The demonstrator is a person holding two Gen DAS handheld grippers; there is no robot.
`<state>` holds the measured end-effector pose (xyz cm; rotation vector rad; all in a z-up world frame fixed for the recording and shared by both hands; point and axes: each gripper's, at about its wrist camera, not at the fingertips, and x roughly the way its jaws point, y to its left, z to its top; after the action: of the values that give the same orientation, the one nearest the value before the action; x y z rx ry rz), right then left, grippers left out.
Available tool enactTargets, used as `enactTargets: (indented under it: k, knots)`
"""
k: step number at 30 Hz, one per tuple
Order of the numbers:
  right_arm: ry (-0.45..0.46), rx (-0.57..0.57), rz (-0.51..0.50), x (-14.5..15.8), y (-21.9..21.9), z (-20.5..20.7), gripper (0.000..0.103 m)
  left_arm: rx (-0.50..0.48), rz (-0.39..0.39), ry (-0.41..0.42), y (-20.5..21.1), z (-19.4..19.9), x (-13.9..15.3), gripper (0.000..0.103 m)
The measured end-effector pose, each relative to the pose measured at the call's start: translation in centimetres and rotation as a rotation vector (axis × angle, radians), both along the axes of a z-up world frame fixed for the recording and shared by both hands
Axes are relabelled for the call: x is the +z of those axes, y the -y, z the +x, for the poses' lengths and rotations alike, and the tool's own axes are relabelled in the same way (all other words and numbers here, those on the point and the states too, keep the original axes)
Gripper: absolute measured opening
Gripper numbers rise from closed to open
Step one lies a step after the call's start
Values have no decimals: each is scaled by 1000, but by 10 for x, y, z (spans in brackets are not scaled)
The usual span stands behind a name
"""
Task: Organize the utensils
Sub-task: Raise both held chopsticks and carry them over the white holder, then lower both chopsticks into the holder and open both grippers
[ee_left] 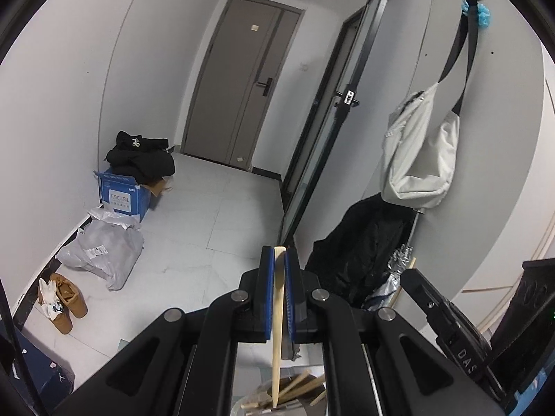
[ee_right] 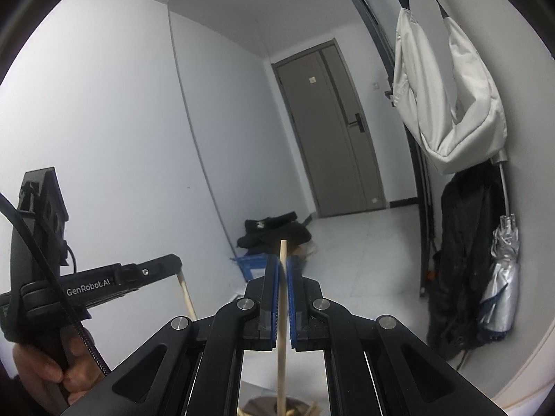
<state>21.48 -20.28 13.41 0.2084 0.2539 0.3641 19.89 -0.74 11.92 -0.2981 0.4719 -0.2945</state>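
Each pair of tongs pinches one wooden stick, most likely a chopstick. The left tongs (ee_left: 279, 253) are pressed together on the left chopstick (ee_left: 277, 329), which stands nearly upright between the blue pads (ee_left: 266, 287), its blunt top level with the pad tips and its thin end hanging down towards a container (ee_left: 298, 405) with more wooden sticks in it at the bottom edge of the view. The right tongs (ee_right: 282, 263) likewise clamp the right chopstick (ee_right: 281, 329), whose top pokes a little above the pads while its lower end reaches down towards the same sort of holder, only partly visible. In the right wrist view the left device is gripped by a hand (ee_right: 45, 371) at the lower left. Both tongs point out over the floor (ee_left: 215, 215) towards the door (ee_left: 239, 79), not down at the holder, so the main risk is aim: the container sits almost out of sight beneath the linkages. A smooth, thin stick held in a narrow pinch could also pivot or slip if the hands swing or tilt quickly, and the two sticks could knock together where the devices come close.
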Motion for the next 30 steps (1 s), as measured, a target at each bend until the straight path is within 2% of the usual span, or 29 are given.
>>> enactTargets:
  k: [5, 8, 10, 14, 23, 30]
  knots:
    - [15, -22, -16, -18, -5, 7, 4, -17, 12, 1, 3, 7, -10, 3]
    - [49, -37, -10, -27, -6, 5, 4, -47, 45, 12, 8, 9, -14, 3]
    - [92, -34, -8, -30, -9, 3, 4, -69, 47, 2, 9, 11, -19, 3]
    - [105, -5, -29, -35, -16, 2, 4, -89, 52, 1, 9, 8, -25, 3]
    - [37, 40, -64, -61, -17, -5, 4, -152, 109, -31, 15, -1, -39, 3]
    - [-13, 79, -89, -78, -21, -21, 4, -196, 117, -70, 18, -8, -47, 3]
